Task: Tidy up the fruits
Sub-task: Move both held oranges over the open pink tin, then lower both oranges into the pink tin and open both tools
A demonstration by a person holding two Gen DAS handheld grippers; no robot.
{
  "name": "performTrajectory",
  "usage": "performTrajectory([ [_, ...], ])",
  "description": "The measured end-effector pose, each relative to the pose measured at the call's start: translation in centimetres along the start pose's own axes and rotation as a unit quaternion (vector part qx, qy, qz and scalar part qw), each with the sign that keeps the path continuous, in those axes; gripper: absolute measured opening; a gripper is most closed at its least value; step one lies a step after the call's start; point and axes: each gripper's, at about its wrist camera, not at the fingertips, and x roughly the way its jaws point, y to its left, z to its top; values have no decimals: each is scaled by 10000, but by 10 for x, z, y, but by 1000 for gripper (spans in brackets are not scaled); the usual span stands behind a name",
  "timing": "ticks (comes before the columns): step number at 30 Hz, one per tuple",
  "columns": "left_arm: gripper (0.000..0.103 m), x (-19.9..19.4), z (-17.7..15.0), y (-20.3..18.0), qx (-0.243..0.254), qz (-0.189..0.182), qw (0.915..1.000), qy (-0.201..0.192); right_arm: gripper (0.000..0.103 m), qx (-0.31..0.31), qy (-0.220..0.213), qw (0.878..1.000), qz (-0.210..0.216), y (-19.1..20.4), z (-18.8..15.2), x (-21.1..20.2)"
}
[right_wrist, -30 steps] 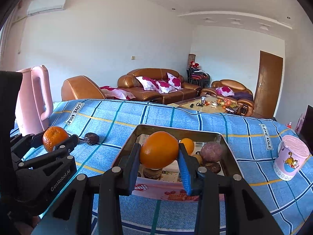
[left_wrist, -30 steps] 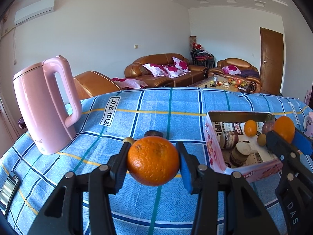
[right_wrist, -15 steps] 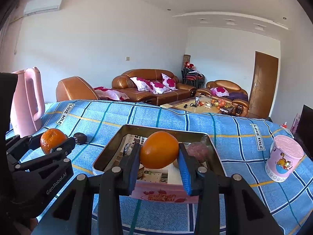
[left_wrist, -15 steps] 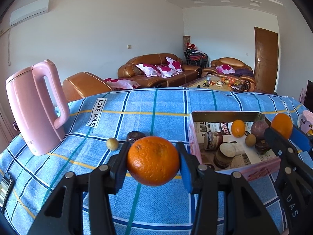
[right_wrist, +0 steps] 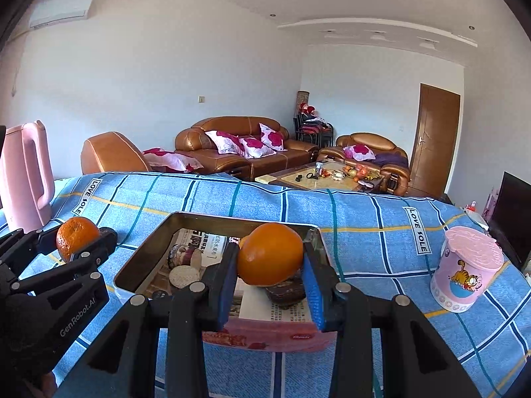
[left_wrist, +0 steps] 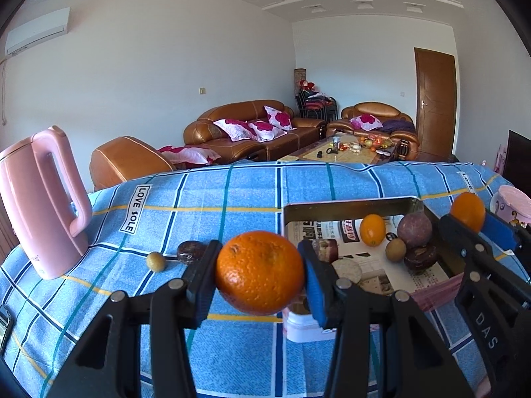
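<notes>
My left gripper (left_wrist: 259,273) is shut on a rough-skinned orange (left_wrist: 259,272), held above the blue checked cloth just left of the pink tin box (left_wrist: 348,203). My right gripper (right_wrist: 270,260) is shut on a smooth orange (right_wrist: 270,253), held over the box (right_wrist: 146,248). Inside the box lie a small orange (left_wrist: 372,229), a purple fruit (left_wrist: 415,230), a kiwi (left_wrist: 395,249) and dark round pieces. On the cloth left of the box lie a small green-brown fruit (left_wrist: 156,261) and a dark brown fruit (left_wrist: 191,251).
A pink kettle (left_wrist: 39,199) stands at the table's left. A pink lidded cup (right_wrist: 468,268) stands right of the box. A dark flat item (left_wrist: 5,323) lies at the left edge. Sofas and a coffee table are behind the table.
Both grippers, still holding their oranges, have moved: the left one right, closer to the box; the right one forward over the box. The fruit on the cloth now shows further left.
</notes>
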Motion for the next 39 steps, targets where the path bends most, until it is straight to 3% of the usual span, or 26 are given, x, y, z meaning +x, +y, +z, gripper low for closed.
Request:
performTrajectory([
  [14, 49, 16, 21, -44, 191, -459, 9987, -98, 40, 132, -58, 9991, -398, -34, 7, 9],
  [23, 49, 36, 27, -54, 31, -643, 9979, 6, 40, 185, -77, 9977, -643, -44, 12, 20],
  [33, 49, 50, 27, -45, -96, -647, 9977, 155, 40, 2, -38, 9978, -662, -28, 22, 45],
  [39, 49, 60, 27, -39, -217, -726, 9963, 398, 40, -141, 202, 9993, -277, -19, 26, 66],
])
